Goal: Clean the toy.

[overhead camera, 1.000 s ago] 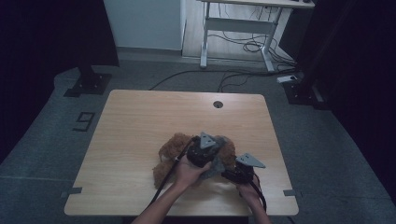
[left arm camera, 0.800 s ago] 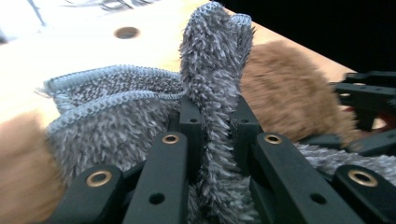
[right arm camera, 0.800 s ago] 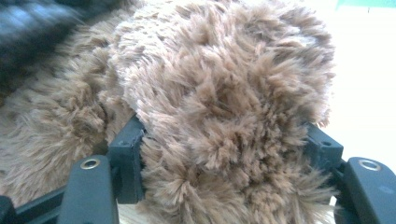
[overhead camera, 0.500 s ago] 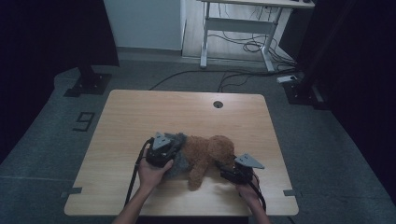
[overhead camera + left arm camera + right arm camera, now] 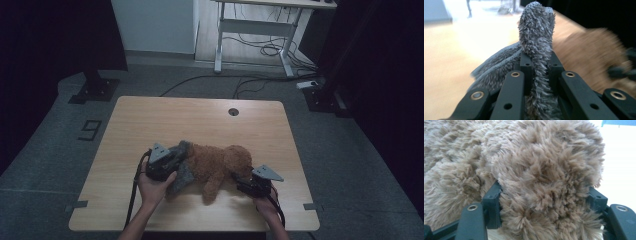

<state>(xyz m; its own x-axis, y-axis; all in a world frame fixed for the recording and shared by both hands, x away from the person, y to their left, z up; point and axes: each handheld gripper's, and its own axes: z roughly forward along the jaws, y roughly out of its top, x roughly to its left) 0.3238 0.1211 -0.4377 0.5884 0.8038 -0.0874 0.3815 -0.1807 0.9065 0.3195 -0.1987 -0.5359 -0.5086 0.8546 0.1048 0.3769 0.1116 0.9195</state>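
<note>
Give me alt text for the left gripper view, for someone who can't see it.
Black tongs pinch a strip of shaggy grey cloth, which stands up between the jaws. A brown plush toy lies blurred behind it at right, on a light wooden table.

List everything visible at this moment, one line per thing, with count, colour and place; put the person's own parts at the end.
plush toy: one, brown and fluffy, lying near the front edge of the table between the two grippers.
grey garment: one, shaggy grey fabric, at the plush toy's left end, pinched in the left gripper.
table: one, light wood, centre of the high view, with a round cable hole near its far edge.
white desk frame: one, in the background, cables on the floor under it.
dark stand bases: two, on the floor at the table's far left and far right.
left gripper: one, black, shut on the grey garment.
right gripper: one, black, closed on the plush toy's right end.
forearms: two, coming in from the bottom edge.
</note>
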